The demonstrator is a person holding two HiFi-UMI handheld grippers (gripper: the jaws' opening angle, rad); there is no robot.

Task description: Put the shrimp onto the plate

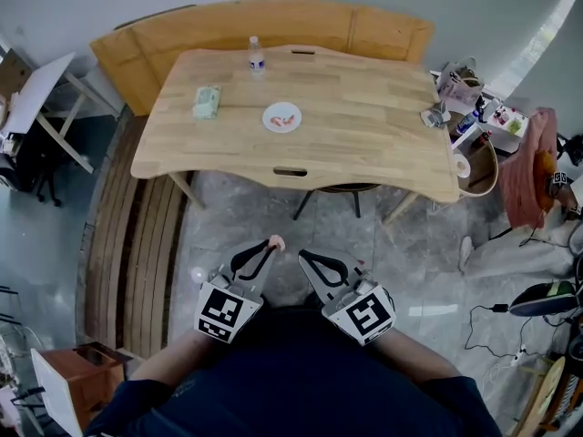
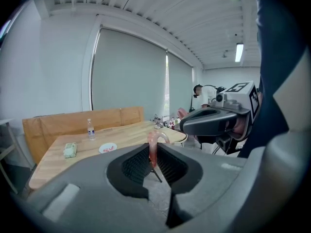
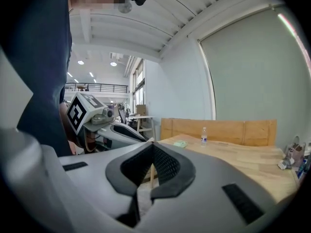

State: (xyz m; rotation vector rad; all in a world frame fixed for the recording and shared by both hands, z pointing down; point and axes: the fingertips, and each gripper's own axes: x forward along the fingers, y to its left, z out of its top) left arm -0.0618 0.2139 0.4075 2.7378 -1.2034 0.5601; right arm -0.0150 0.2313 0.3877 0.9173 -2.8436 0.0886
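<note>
Pink shrimp [image 2: 156,136], just one, sits pinched in your left claw's [image 2: 152,154] tips; your right claw [image 3: 151,155] is pressed together, empty. One plate [image 1: 281,117] lies on the tabletop [image 1: 364,126], well apart.

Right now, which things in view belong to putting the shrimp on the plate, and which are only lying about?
Belong to the job: shrimp, clamped in the left gripper; plate on the table, pink pieces already on it.
Lying about: water bottle; green packet; right gripper, shut and empty.
</note>
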